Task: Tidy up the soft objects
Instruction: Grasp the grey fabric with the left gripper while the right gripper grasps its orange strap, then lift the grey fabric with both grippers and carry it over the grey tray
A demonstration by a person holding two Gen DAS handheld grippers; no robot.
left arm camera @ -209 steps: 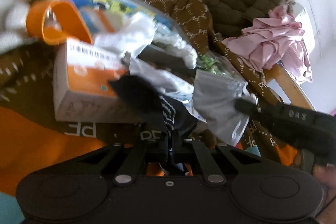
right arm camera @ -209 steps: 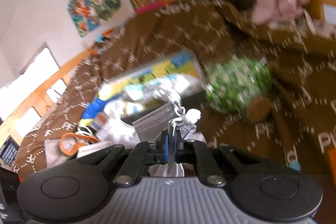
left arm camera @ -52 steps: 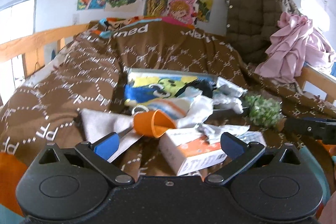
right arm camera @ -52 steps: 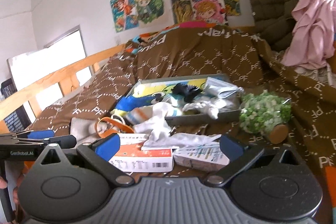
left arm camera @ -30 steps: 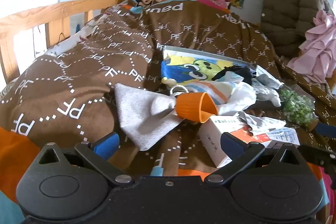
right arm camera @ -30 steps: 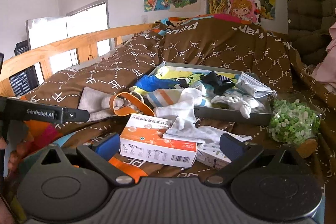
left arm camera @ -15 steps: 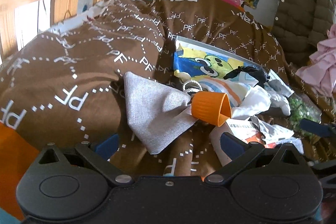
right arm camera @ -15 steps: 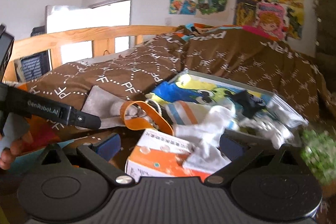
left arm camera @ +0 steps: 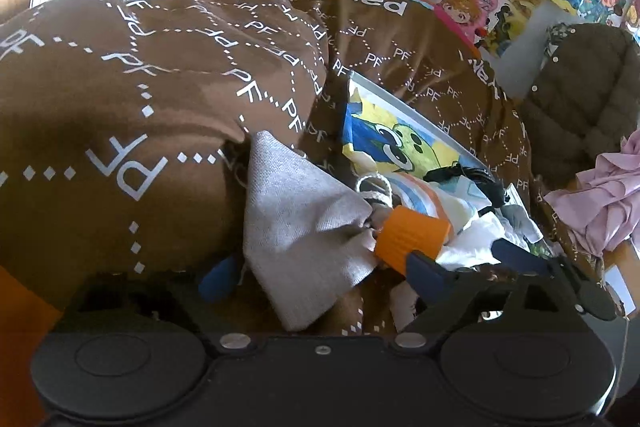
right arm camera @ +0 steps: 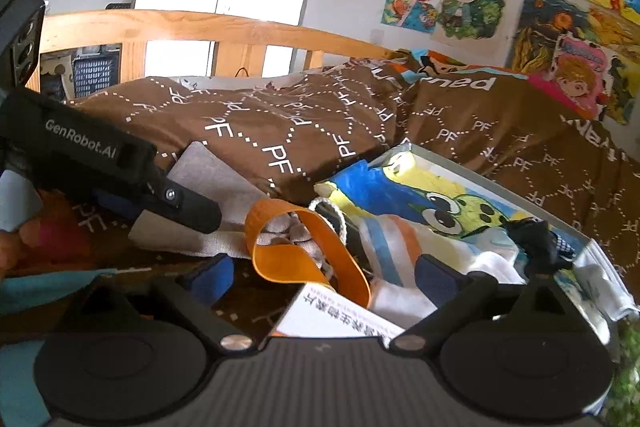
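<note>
A grey cloth bag with an orange strap lies on the brown bedspread, just left of a cartoon-printed tray that holds socks and a mask. My left gripper is open, its jaws on either side of the bag's near corner. My right gripper is open, with the orange strap between its jaws, just above a white and orange box. The left gripper's finger shows over the grey bag in the right wrist view.
The tray holds a black sock and white socks. A wooden bed rail runs behind. A brown jacket and pink cloth hang at the right. Posters cover the wall.
Both grippers, shut on soft items seven seconds ago, are now open and empty. Both have moved left and closer to the grey bag and its orange strap.
</note>
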